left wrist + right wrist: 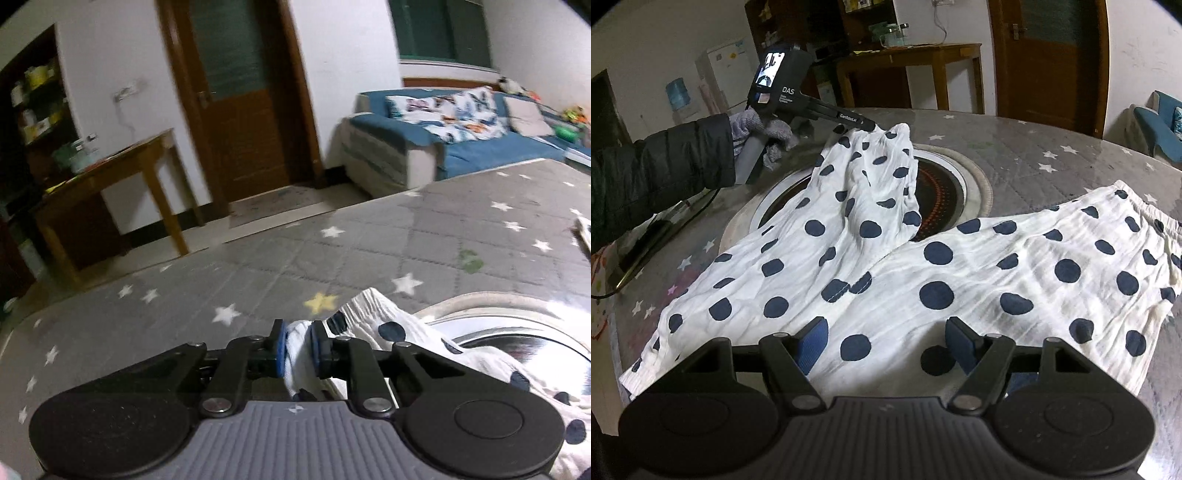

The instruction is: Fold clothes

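The left black two-finger gripper (298,349), held by a hand in a grey knitted glove (759,127) with a black padded sleeve (661,170) behind it, has its blue pads (280,349) pinched tight on white cloth. The right black two-finger gripper (886,341) tilts downward, its blue pads (814,341) spread wide and gripping nothing.

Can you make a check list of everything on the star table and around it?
Surface: grey star table cover, round burner in the middle.
Job's things: spotted white trousers spread out, one leg end lifted.
Clutter: nothing seen.
Grippers: left gripper shut on trouser leg end; right gripper open over trousers.
Cables: black cable at table edge.
Surroundings: wooden table, door, blue sofa.
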The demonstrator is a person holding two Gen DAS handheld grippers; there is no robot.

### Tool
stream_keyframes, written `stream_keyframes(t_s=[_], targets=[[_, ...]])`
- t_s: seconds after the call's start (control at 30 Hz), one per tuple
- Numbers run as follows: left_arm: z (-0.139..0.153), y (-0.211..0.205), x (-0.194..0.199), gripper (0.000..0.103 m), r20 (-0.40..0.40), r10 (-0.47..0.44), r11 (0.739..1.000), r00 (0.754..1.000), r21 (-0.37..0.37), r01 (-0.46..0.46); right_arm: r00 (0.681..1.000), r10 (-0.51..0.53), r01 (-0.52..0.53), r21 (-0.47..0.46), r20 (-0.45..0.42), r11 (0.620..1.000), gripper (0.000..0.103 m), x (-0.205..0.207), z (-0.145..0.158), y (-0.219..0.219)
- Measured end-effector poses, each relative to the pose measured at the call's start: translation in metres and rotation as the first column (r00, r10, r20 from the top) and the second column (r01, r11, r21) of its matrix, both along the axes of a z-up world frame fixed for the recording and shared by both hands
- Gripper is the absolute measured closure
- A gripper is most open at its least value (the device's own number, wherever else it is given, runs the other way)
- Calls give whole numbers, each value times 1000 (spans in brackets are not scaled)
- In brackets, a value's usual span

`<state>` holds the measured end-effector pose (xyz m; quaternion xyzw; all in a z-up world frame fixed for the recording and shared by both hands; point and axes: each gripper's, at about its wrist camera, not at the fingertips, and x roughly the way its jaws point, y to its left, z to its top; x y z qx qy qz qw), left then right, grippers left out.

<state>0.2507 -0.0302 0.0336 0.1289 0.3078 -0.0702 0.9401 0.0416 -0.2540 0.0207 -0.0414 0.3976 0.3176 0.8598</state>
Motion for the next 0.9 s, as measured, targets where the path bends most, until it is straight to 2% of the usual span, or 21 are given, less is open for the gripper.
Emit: stream_keyframes(t_s=[0.1,0.2,0.3,0.37,0.43,0.57,0.67,0.73,0.77,0.8,0.9], targets=[[1,-8,5,82,-6,-63,998,998,-9,63,1000,-1,1,5,-1,1000,31,0,-1,0],[4,-11,10,74,10,-62,998,998,-2,62,1000,-1,1,7,0,1000,31,0,-2,2],[6,-7,20,76,15,2,1000,1000,-15,-1,1000,1,-1,12,-1,1000,30,0,-2,1],[6,-7,25,76,-11,-13,999,1000,-38,13,1000,2,-2,14,-1,1000,30,1,-1,1],[4,-12,23,75,-40,-83,994,996,-68,81,1000,3,-3,17,-1,1000,29,1,-1,0],[-6,-40,20,74,-73,-187,982,980,-19,186,1000,4,-4,23,-1,1000,27,2,-1,0],[-14,-52,31,73,-77,-176,984,981,12,178,1000,3,-3,28,0,1000,27,3,-1,0],[-17,-58,36,79,-64,-173,984,983,23,175,1000,3,-3,31,0,1000,27,3,-1,0],[-18,-62,36,89,-49,-179,983,983,34,181,1000,3,-3,32,0,999,27,3,-1,-1],[-20,-67,36,92,-24,-186,981,982,60,187,1000,3,-3,34,1,999,27,3,-1,-1],[-26,-82,33,92,40,-202,973,979,123,196,1000,1,-2,41,3,999,27,4,-1,-2]])
